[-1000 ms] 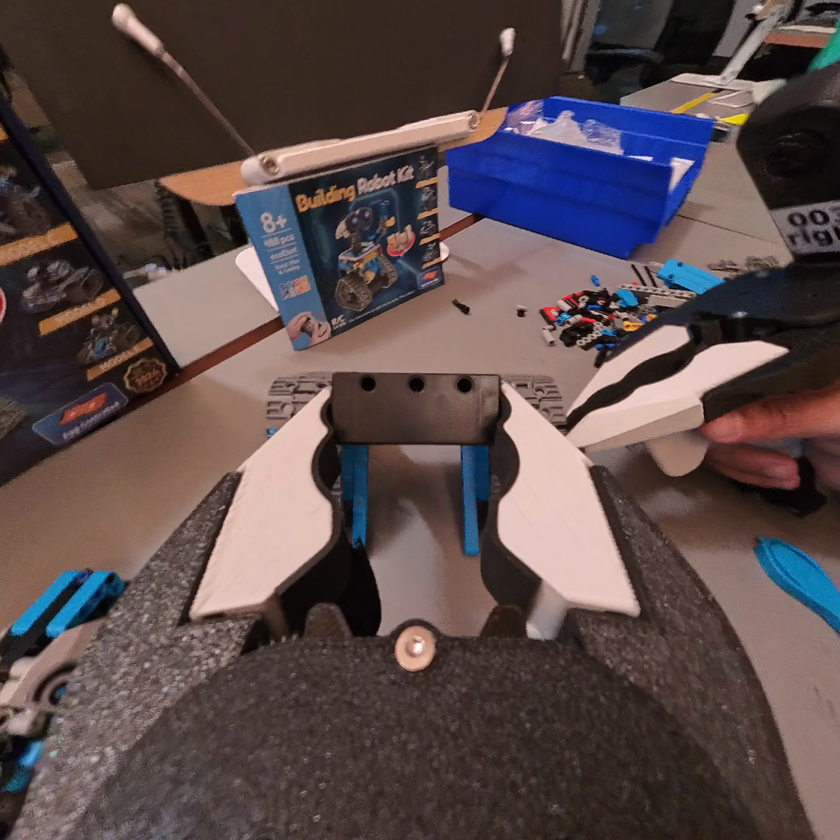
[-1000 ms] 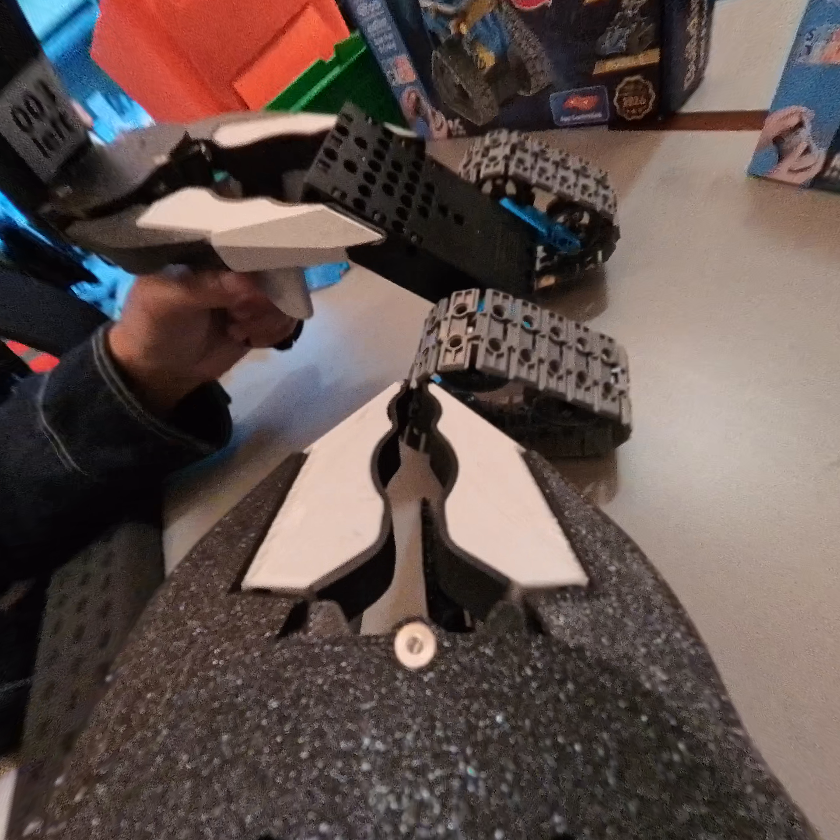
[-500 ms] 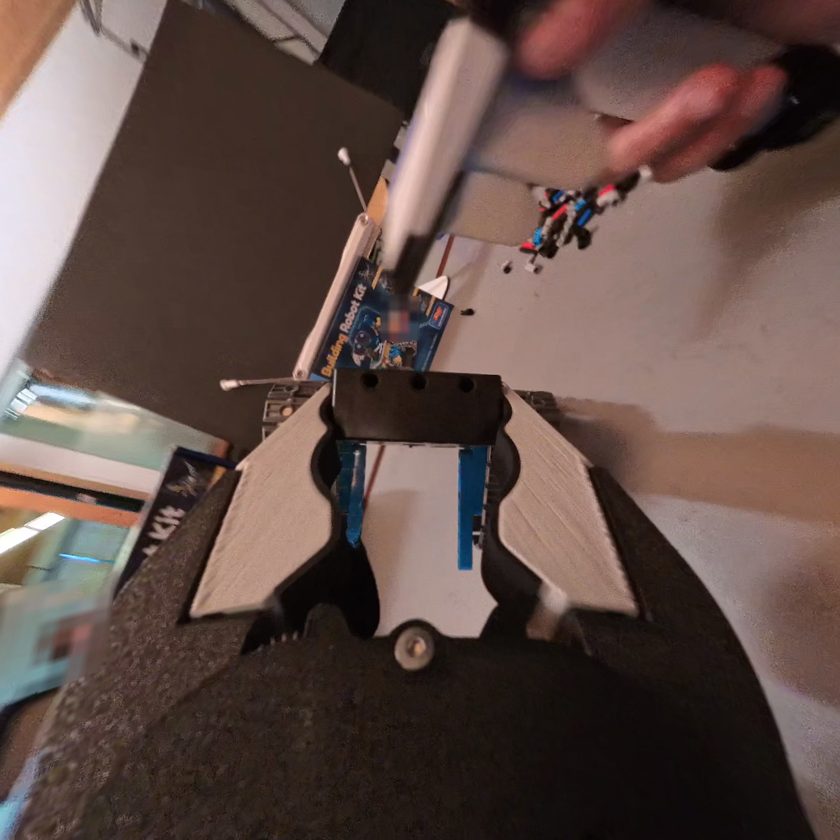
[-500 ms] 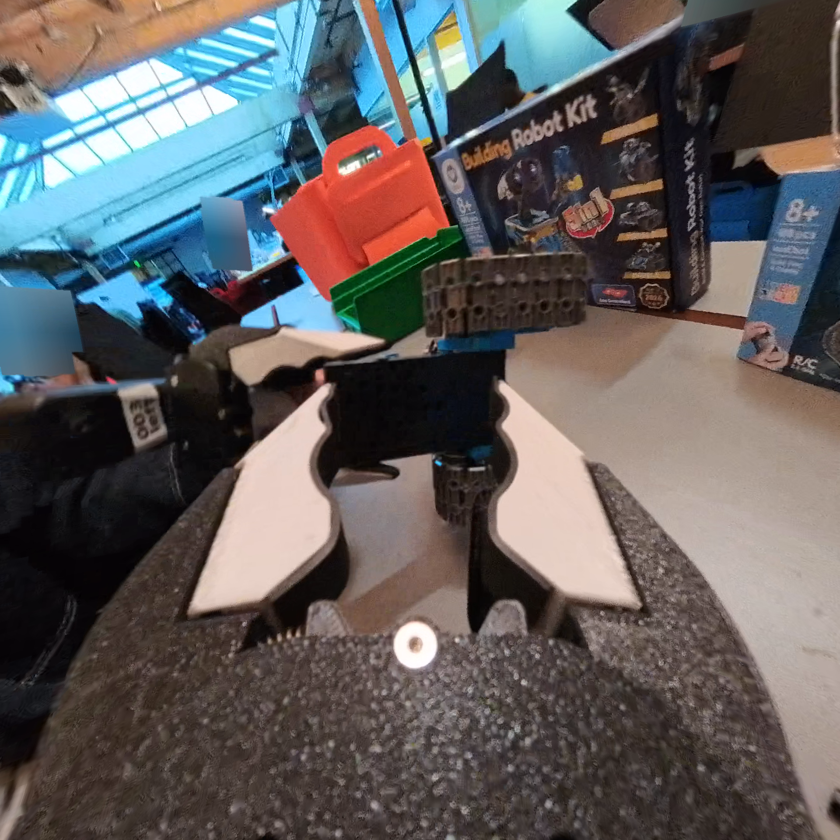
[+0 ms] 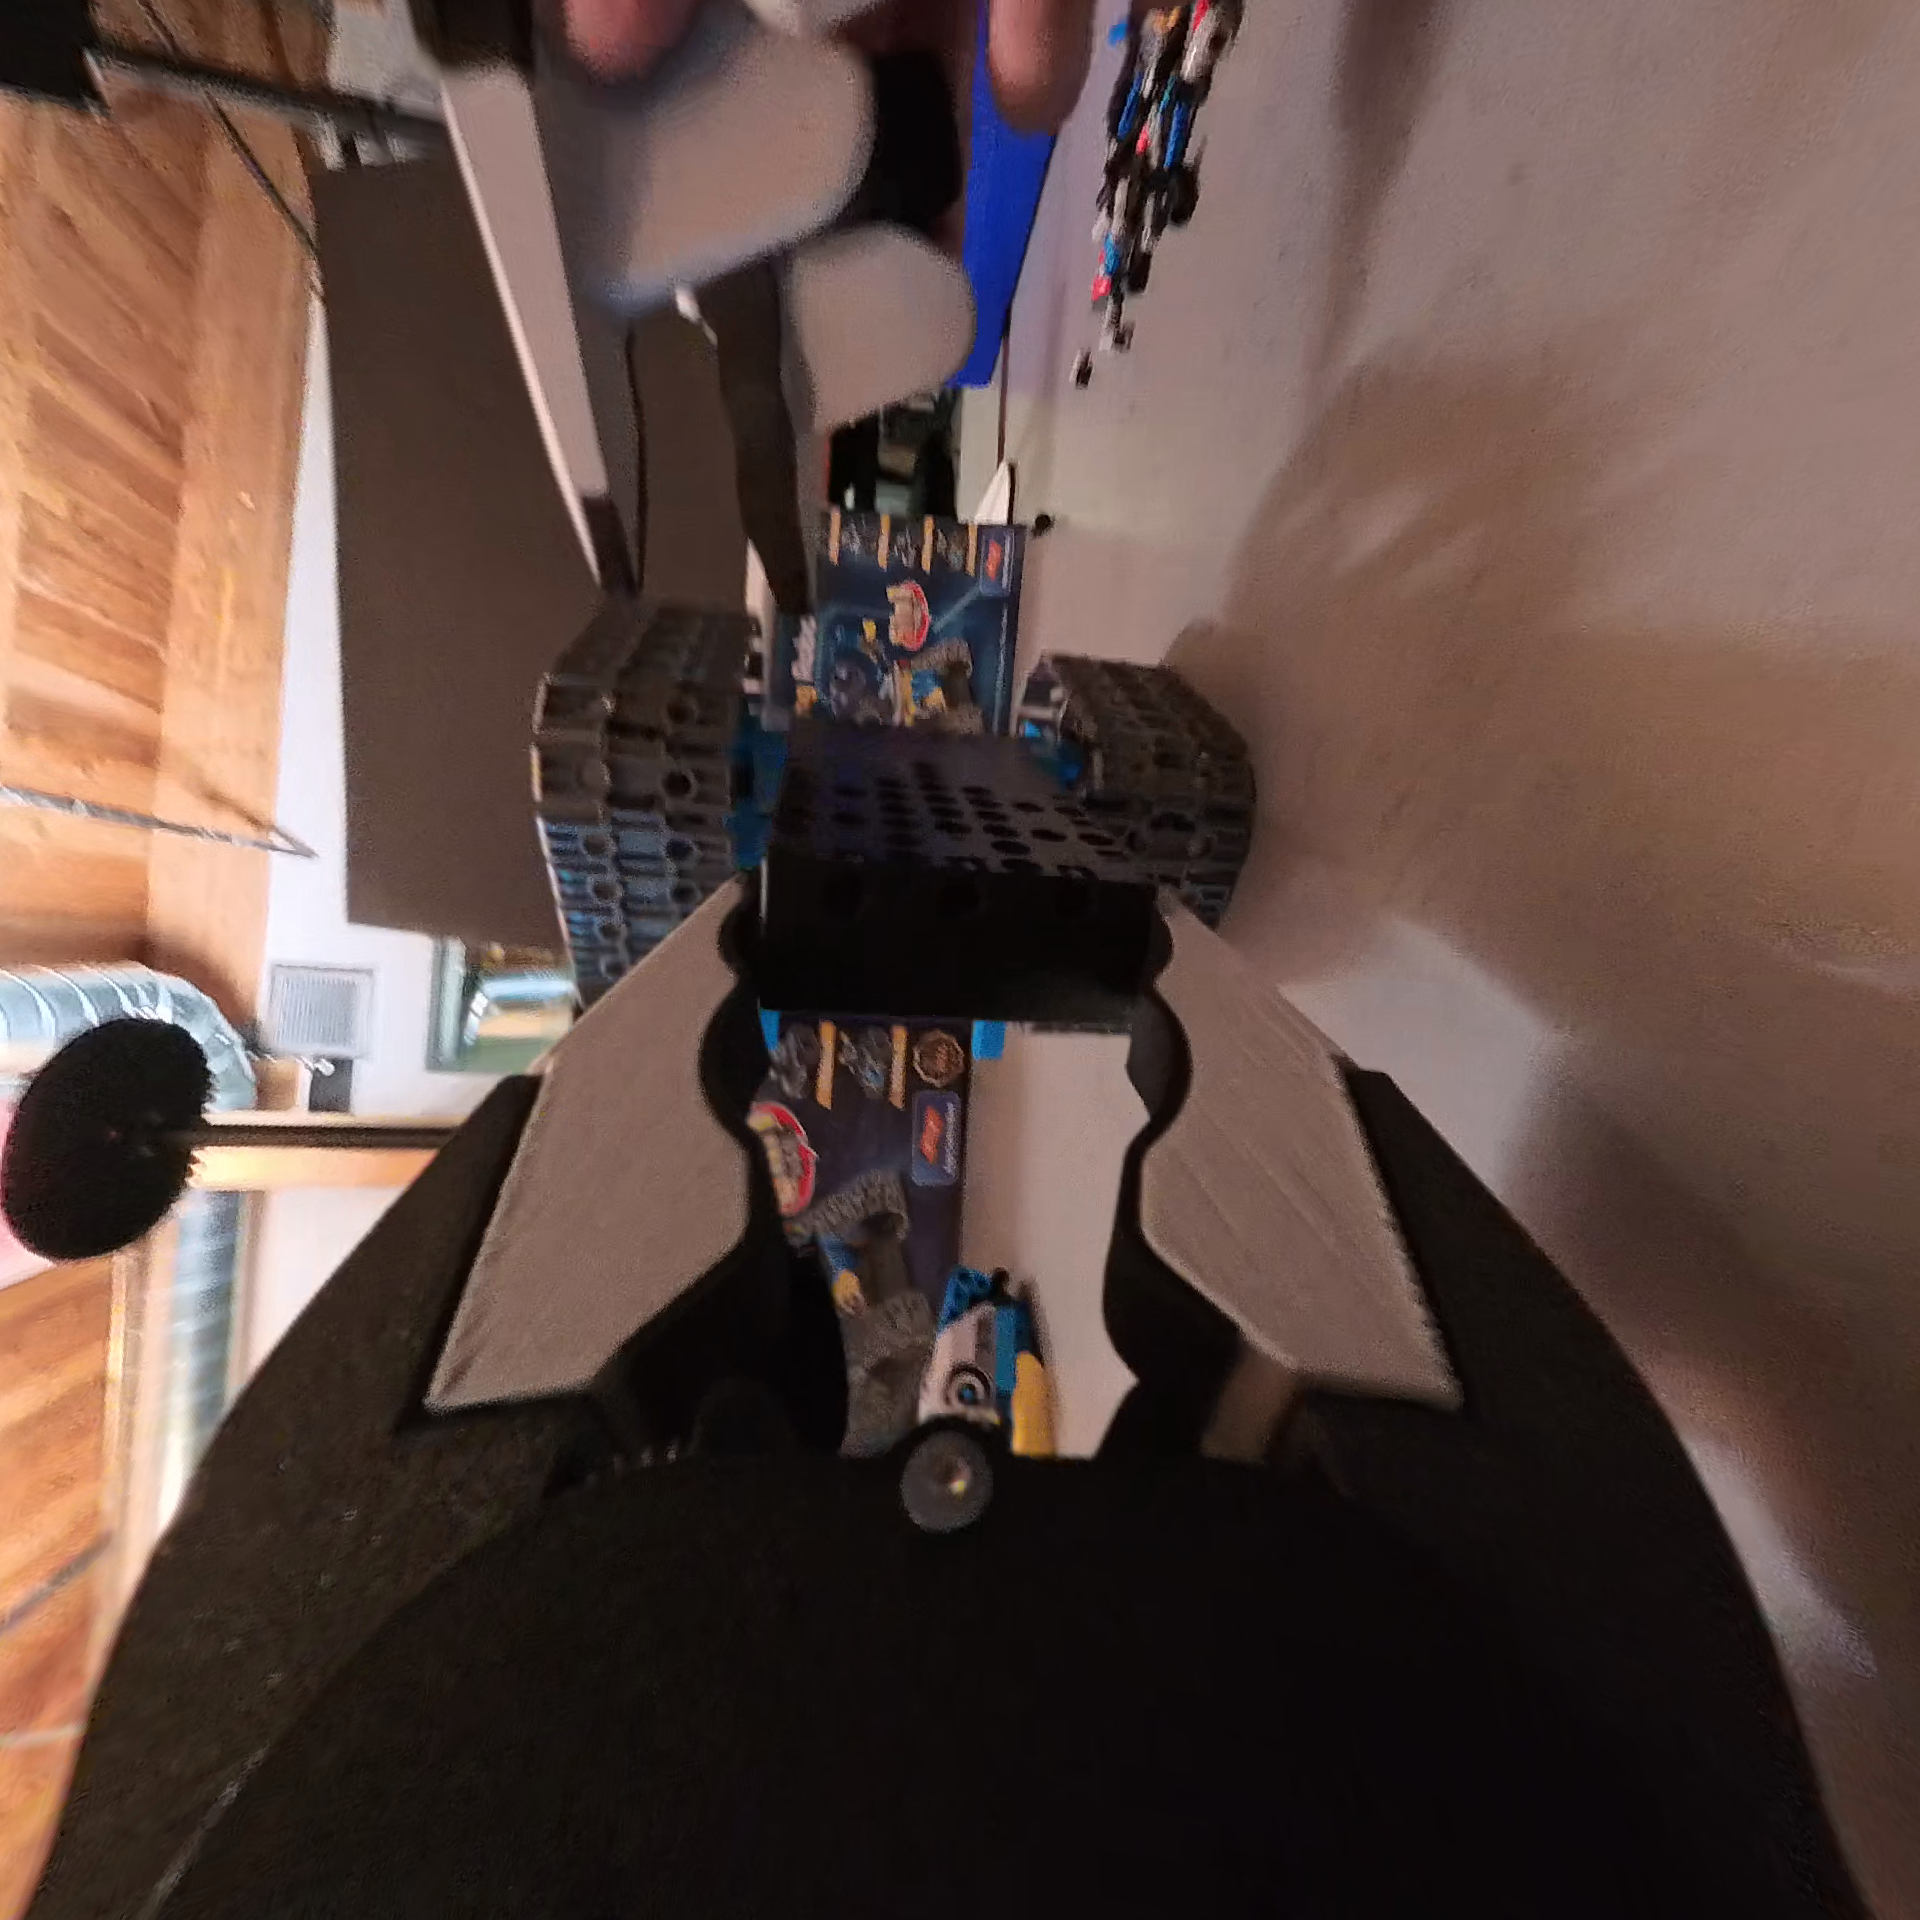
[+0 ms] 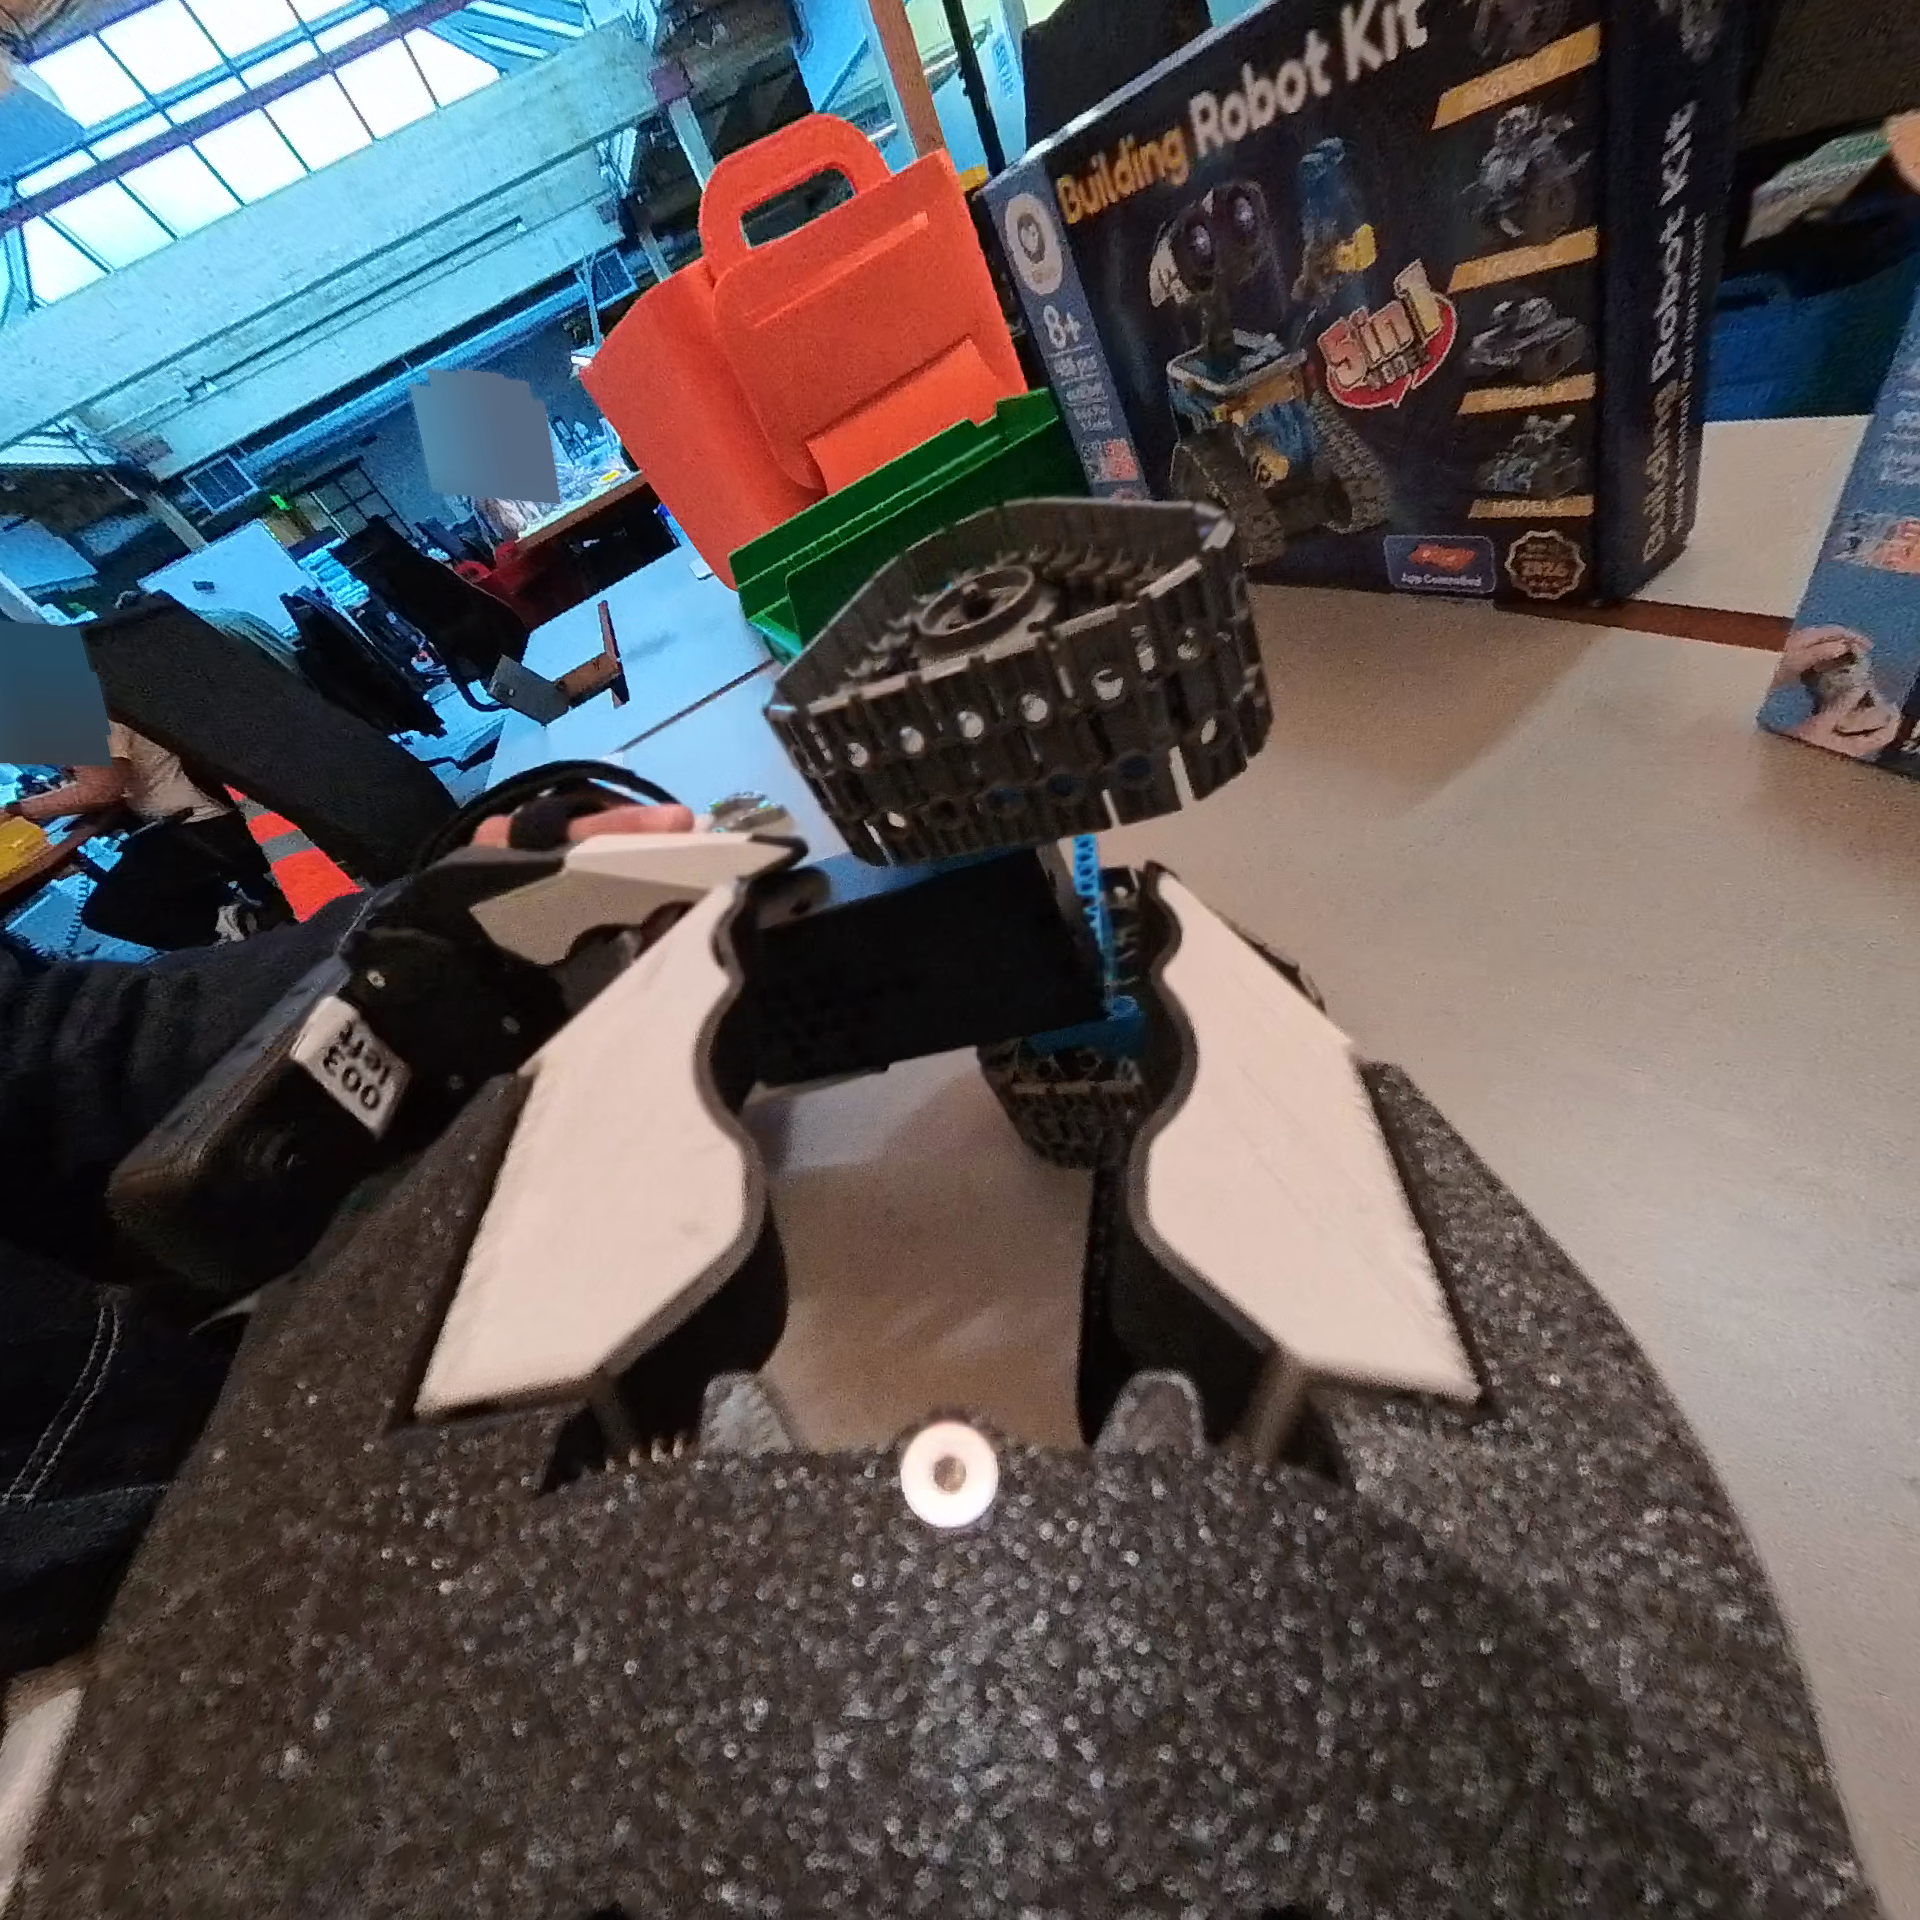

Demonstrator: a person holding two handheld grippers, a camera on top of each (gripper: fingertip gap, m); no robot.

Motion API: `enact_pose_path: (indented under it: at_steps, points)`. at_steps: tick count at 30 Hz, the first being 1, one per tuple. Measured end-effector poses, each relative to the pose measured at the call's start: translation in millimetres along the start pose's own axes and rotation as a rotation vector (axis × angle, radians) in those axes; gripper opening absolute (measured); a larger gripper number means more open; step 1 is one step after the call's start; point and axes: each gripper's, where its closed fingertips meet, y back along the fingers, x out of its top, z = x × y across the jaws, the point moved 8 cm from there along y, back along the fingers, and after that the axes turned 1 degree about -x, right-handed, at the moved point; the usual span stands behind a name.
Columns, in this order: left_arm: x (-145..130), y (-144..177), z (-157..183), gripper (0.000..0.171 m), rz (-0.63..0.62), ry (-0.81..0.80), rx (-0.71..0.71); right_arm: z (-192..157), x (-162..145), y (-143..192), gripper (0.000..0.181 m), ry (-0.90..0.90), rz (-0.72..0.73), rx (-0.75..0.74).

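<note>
Rolled onto its side since a second ago, left gripper [image 5: 951, 925] grasps tracked chassis [image 5: 940, 862]; right gripper [image 6: 940, 935] clamps it too, dark kit box [image 6: 1340, 301] at 1 o'clock.

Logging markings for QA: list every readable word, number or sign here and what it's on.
I don't copy out writing; these bear it:
Dark blue cardboard kit box: large lettering, badges, legible.
Light blue cardboard box: print, cropped.
White sticker on left gripper: short code, legible.
Black perforated tracked chassis, gripped by it and right gripper: none seen.
Left wrist view: box print blurred.
</note>
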Motion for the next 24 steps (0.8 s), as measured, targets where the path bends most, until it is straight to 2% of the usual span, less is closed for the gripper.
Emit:
enact_pose_path:
  at_steps: [6,10,13,17,20,22,24]
  points:
    - [-33.0,9.7,-0.1,0.066,-0.117,0.196,-0.076,0.1,-5.7,-4.6,0.067,0.044,-0.052,-0.047]
    - [-53.1,19.8,12.6,0.066,-0.213,0.368,-0.209,-3.3,-2.0,-1.0,0.065,0.125,-0.053,-0.1]
    - [-66.1,34.2,8.4,0.068,-0.235,0.561,-0.215,-11.1,10.9,10.0,0.054,0.246,-0.012,-0.164]
    - [-72.0,47.3,-23.7,0.07,-0.089,1.051,-0.212,-25.9,31.6,12.5,0.048,0.336,0.084,-0.149]
    - [-61.1,39.0,-49.7,0.076,0.075,1.357,-0.276,-29.5,48.7,-0.3,0.044,0.389,-0.028,-0.125]
    - [-47.8,28.1,-58.2,0.081,0.158,1.456,-0.351,-34.9,71.3,-5.7,0.037,0.385,-0.079,-0.052]
    - [-35.9,15.1,-56.8,0.086,0.142,1.439,-0.415,-38.8,87.9,-17.1,0.034,0.388,-0.253,0.042]
